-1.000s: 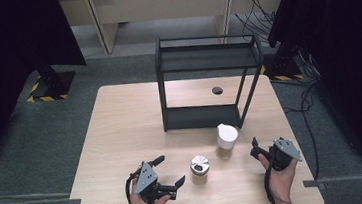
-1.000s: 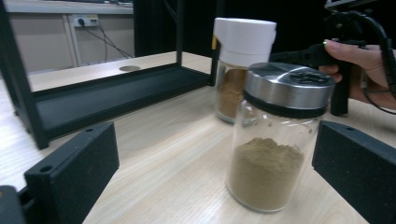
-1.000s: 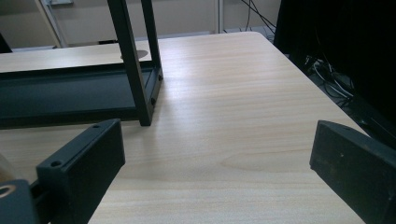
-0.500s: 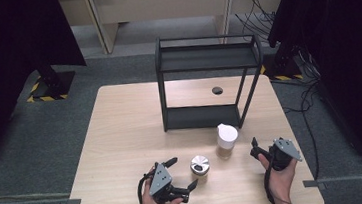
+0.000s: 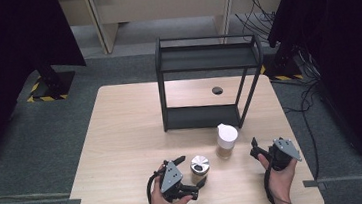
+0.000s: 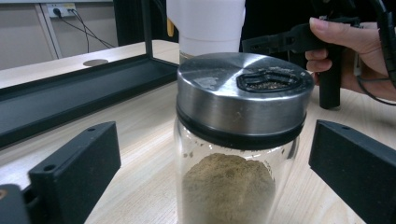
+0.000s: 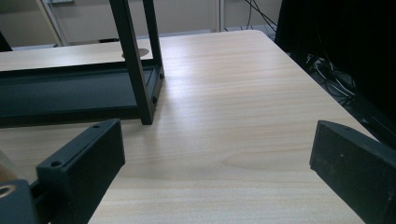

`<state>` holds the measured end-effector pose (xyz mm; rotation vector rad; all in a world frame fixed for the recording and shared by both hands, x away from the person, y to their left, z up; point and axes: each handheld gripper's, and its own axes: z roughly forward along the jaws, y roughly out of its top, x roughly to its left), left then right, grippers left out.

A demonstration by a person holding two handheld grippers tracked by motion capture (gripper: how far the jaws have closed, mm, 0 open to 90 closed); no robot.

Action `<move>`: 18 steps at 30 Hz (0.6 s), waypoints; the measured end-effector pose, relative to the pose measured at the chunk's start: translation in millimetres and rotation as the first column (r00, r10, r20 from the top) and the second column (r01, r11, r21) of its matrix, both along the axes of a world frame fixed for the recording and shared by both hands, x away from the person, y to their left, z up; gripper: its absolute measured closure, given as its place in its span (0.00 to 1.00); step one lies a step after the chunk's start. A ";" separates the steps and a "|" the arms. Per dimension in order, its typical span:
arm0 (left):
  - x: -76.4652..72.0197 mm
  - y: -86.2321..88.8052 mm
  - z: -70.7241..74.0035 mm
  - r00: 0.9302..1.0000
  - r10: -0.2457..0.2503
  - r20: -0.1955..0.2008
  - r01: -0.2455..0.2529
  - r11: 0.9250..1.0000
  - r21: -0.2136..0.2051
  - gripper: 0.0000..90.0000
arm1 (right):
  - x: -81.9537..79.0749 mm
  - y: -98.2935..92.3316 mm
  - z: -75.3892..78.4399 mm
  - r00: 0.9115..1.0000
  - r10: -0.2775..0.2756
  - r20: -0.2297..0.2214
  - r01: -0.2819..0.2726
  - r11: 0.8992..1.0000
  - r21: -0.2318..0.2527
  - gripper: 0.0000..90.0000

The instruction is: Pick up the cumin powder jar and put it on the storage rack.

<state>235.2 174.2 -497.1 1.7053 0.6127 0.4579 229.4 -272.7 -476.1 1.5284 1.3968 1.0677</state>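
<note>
A glass spice jar (image 5: pixel 200 169) with a steel lid and brown powder inside stands near the table's front edge. My left gripper (image 5: pixel 190 173) is open, one jaw on each side of the jar without touching it. The left gripper view puts the jar (image 6: pixel 238 140) close up between the jaws. A taller jar with a white lid (image 5: pixel 227 140) stands just behind and to the right. My right gripper (image 5: pixel 253 146) is open and upright to the right of the white-lidded jar, with only bare tabletop between its jaws (image 7: pixel 219 158).
A black two-level metal rack (image 5: pixel 207 84) stands at the back middle of the wooden table (image 5: pixel 122 138). Its lower shelf (image 7: pixel 70 93) lies ahead and left of my right gripper. The table's right edge (image 7: pixel 299 60) is close. A cable hole (image 5: pixel 217 90) sits behind the rack.
My left gripper has slid right and forward until its open jaws stand on both sides of the steel-lidded jar. The right gripper and both jars have stayed put.
</note>
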 end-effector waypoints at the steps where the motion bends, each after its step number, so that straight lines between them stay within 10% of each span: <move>1: -0.3 -1.3 -0.2 1.000 0.002 0.004 -0.002 1.000 0.004 0.03 | 0.0 0.1 0.0 1.000 0.000 0.000 0.000 1.000 -0.001 0.04; 18: 1.8 -13.2 2.8 1.000 0.018 0.008 -0.018 0.999 0.042 0.15 | -0.4 1.6 -0.4 1.000 0.002 0.003 -0.002 1.000 -0.010 0.04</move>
